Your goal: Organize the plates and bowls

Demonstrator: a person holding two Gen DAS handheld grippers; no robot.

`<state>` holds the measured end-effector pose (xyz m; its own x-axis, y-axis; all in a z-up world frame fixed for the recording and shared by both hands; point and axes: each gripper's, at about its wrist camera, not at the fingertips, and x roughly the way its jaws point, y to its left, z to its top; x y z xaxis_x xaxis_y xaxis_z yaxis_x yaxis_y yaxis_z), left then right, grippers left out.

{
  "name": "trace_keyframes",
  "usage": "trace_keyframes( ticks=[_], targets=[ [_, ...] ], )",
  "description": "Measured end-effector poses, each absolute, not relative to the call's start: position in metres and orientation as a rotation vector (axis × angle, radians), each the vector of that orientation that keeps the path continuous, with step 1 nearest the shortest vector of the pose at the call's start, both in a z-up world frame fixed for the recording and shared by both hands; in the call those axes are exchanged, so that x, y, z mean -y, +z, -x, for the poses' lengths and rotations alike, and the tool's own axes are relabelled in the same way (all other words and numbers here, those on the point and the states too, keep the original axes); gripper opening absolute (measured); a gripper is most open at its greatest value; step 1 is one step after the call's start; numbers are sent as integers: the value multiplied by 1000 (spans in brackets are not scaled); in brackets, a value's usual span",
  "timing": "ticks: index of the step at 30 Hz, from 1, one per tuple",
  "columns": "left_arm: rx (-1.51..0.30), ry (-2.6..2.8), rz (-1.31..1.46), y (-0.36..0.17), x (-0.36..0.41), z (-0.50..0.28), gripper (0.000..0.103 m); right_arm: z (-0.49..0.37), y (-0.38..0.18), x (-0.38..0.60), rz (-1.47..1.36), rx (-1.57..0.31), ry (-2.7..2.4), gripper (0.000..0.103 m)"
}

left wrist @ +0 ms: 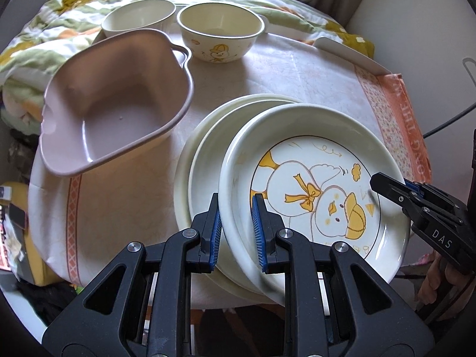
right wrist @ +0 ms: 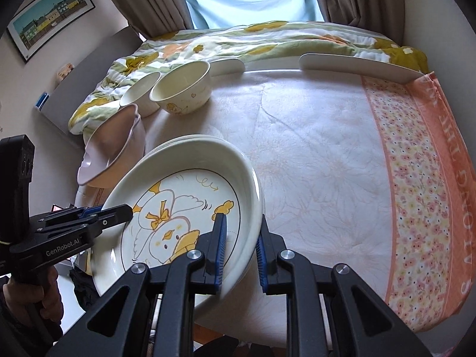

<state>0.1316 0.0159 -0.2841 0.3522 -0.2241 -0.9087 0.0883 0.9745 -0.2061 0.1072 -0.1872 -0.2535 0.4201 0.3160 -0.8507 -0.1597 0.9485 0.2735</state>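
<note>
A cream plate with a yellow duck print (left wrist: pixel 315 190) lies tilted on top of a stack of cream plates (left wrist: pixel 205 154) on the clothed table. My left gripper (left wrist: pixel 236 229) straddles the duck plate's near-left rim, blue pads on either side. My right gripper (right wrist: pixel 241 247) straddles the opposite rim of the same plate (right wrist: pixel 178 205). It shows at the right edge of the left wrist view (left wrist: pixel 395 193). A pink heart-shaped bowl (left wrist: pixel 116 101) sits left of the stack. Two cream bowls (left wrist: pixel 220 29) (left wrist: pixel 138 17) stand behind it.
A white tablecloth with an orange floral border (right wrist: pixel 416 178) covers the table. A floral quilt (right wrist: pixel 267 41) lies on the bed behind. White curved guards (right wrist: pixel 357 65) line the table's far edge. Curtains and a window are beyond.
</note>
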Motion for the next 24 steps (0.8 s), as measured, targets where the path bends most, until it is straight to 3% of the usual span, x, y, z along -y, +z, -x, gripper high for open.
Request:
trace_keyframes(
  ticks=[15, 24],
  targets=[
    [-1200, -156, 64, -295, -10, -136, 17, -112, -263, 184, -135, -1114, 307, 17],
    [-1142, -95, -151, -288, 8, -133, 17, -115, -265, 179, -97, -1119, 305, 17]
  ],
)
